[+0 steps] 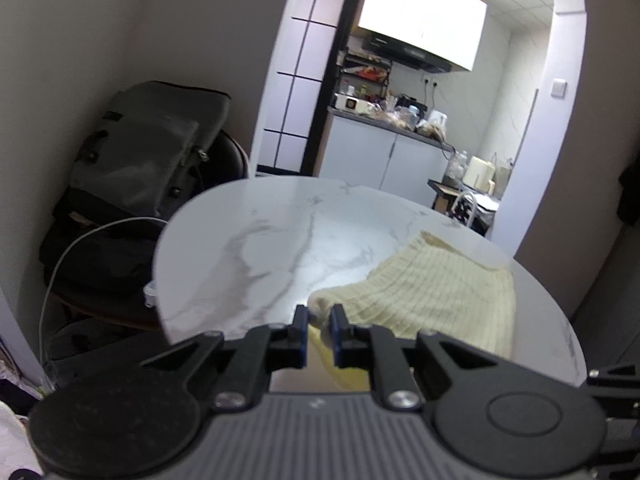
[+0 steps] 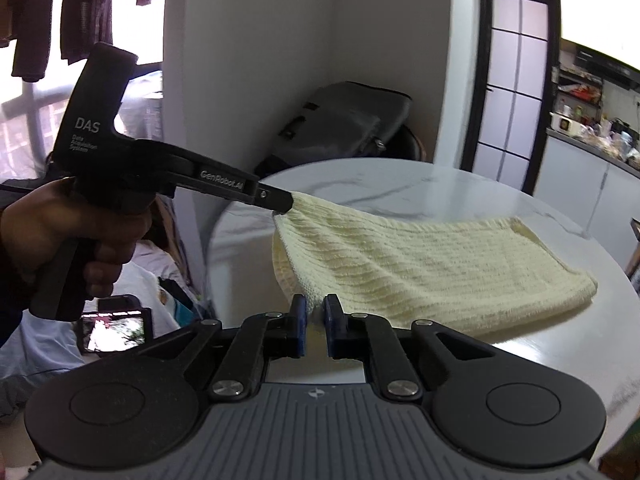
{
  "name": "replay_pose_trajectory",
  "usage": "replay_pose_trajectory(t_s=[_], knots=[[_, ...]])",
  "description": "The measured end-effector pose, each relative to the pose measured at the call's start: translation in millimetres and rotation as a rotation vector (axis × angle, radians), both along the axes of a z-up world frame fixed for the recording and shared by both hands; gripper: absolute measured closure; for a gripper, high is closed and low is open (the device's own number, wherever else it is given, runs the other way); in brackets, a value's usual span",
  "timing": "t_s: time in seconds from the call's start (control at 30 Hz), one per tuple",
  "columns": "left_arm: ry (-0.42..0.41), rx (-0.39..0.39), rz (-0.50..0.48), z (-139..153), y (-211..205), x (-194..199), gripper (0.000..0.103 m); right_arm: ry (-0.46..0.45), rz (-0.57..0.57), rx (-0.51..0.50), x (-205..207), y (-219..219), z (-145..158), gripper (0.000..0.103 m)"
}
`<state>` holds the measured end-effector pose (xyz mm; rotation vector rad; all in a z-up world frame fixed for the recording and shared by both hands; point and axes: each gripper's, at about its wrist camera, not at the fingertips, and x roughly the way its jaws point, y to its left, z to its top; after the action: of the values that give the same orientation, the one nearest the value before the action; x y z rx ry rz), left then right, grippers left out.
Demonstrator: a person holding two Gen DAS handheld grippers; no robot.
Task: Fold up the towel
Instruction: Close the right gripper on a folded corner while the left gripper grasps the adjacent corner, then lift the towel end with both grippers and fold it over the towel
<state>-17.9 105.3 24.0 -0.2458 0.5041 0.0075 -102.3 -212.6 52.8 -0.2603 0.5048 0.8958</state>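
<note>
A cream ribbed towel (image 2: 432,264) lies partly folded on the round white marble table (image 2: 400,184). Its near edge is lifted off the table. My left gripper (image 1: 319,316) is shut on one lifted corner of the towel (image 1: 424,292). In the right wrist view the left gripper (image 2: 286,203) pinches the upper left corner. My right gripper (image 2: 316,308) is shut on the towel's near corner. The far end of the towel rests flat on the table.
A grey bag (image 1: 148,152) sits on a dark chair (image 1: 120,264) beside the table, with a white cable (image 1: 60,264) hanging there. A kitchen counter (image 1: 384,128) stands behind the archway. The table's edge (image 1: 160,300) is close to both grippers.
</note>
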Motion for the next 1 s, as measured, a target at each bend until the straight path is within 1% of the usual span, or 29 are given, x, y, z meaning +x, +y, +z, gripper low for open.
replay_pose_trajectory(t_s=[0.1, 0.23, 0.33, 0.47, 0.57, 0.67, 0.73, 0.8, 0.87, 0.9, 0.93, 0.97, 1.0], knots=[[-0.016, -0.006, 0.02, 10.9, 11.0, -6.5, 0.091, -0.002, 0.03, 0.019, -0.6, 11.5, 6.1, 0.092], [-0.03, 0.003, 0.03, 21.8, 14.6, -6.8, 0.091, -0.011, 0.051, 0.049, 0.0, 18.8, 18.2, 0.092], [-0.003, 0.01, 0.026, 20.8, 15.5, 1.0, 0.091, -0.016, 0.058, 0.049, 2.9, 20.6, 23.0, 0.092], [0.039, 0.002, 0.035, 1.9, 17.0, 4.0, 0.09, -0.012, 0.062, 0.036, 4.3, 23.1, 21.3, 0.092], [0.065, 0.019, 0.039, -10.0, 17.3, 3.0, 0.089, -0.008, 0.061, 0.027, 3.9, 25.3, 18.2, 0.092], [0.092, 0.041, 0.047, -19.4, 19.1, 1.1, 0.085, -0.003, 0.06, 0.019, 3.6, 27.5, 15.1, 0.092], [0.104, 0.066, 0.05, -23.8, 18.4, -0.7, 0.081, -0.001, 0.06, 0.013, 3.4, 28.9, 13.0, 0.092], [0.1, 0.085, 0.048, -25.9, 16.7, -3.1, 0.071, 0.002, 0.06, 0.007, 3.2, 30.4, 10.9, 0.092], [0.094, 0.107, 0.052, -26.4, 14.4, -5.3, 0.056, 0.005, 0.059, 0.002, 3.0, 31.9, 8.8, 0.09], [0.095, 0.118, 0.053, -26.7, 13.2, -5.4, 0.053, 0.006, 0.059, -0.001, 2.8, 32.6, 7.8, 0.089], [0.094, 0.123, 0.054, -27.2, 12.5, -5.7, 0.048, 0.007, 0.059, -0.004, 2.7, 33.3, 6.7, 0.087], [0.093, 0.128, 0.055, -27.7, 11.7, -6.0, 0.048, 0.009, 0.059, -0.007, 2.6, 34.1, 5.7, 0.083], [0.09, 0.134, 0.055, -28.3, 10.6, -6.3, 0.048, 0.01, 0.058, -0.01, 2.5, 34.8, 4.6, 0.072]])
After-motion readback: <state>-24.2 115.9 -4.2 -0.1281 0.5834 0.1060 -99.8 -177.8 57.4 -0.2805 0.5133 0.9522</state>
